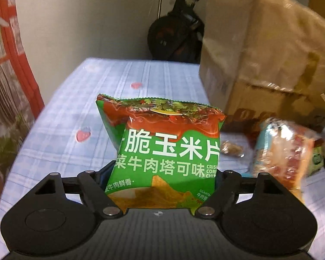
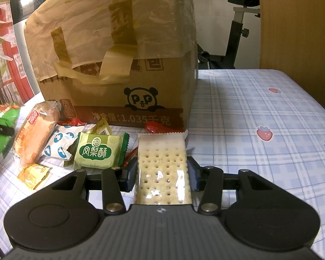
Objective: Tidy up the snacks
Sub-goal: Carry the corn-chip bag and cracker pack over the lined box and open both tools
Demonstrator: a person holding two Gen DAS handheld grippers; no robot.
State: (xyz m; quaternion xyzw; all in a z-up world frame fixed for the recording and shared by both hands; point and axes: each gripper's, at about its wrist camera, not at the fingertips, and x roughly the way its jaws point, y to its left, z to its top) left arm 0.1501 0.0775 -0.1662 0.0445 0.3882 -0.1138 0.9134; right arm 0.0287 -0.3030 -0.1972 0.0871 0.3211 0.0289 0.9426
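My left gripper (image 1: 161, 184) is shut on a green corn chip bag (image 1: 162, 149) and holds it upright above the table; the bag also shows at the left edge of the right wrist view (image 2: 2, 130). My right gripper (image 2: 162, 173) is shut on a clear-wrapped cracker pack (image 2: 162, 164), held low over the table in front of the cardboard box (image 2: 119, 82). A pile of snacks lies left of it: a bread pack (image 2: 35, 132), a blue-and-white packet (image 2: 58, 145), a green pineapple cake packet (image 2: 99, 150) and a small yellow packet (image 2: 32, 175).
The cardboard box (image 1: 260, 65) with taped paper on top stands at mid-table on a blue plaid cloth (image 2: 260, 147). A blurred bread pack (image 1: 286, 151) lies right of the chip bag. An exercise bike (image 2: 238, 32) stands behind the table. A wooden panel (image 2: 296, 32) rises at the right.
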